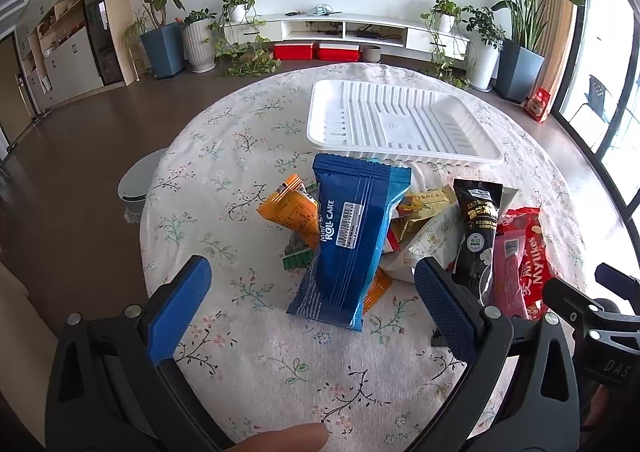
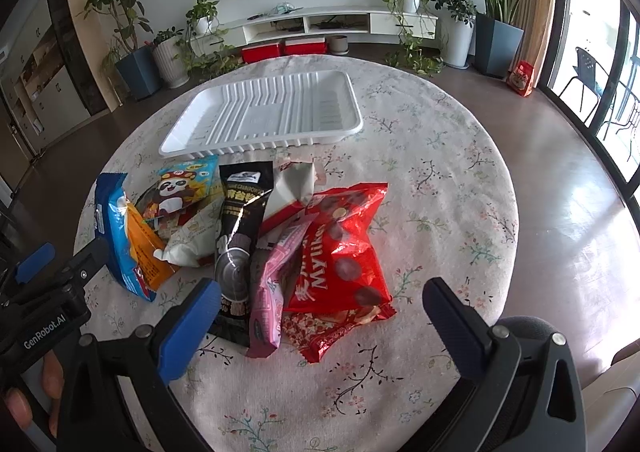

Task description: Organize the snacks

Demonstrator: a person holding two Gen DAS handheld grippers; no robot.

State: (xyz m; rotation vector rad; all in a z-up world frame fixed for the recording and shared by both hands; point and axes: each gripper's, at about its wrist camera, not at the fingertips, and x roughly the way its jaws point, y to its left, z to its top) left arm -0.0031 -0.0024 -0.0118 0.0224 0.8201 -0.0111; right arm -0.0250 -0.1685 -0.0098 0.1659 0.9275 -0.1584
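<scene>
The left gripper point(image 1: 312, 272) stood wide, its jaws flanking the near end of the blue roll cake packet point(image 1: 348, 236). The right gripper point(image 2: 320, 296) gaped too, before the red Mylikes bag point(image 2: 344, 248). The snacks were heaped on the floral tablecloth point(image 1: 224, 156); farther off sat the empty white tray point(image 1: 400, 120).

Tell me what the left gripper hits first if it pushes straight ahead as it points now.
Most likely the blue roll cake packet: it lies centred between the open fingers of the left gripper, its near end closest. The white tray sits farther beyond. Depth is uncertain through the fisheye.
</scene>
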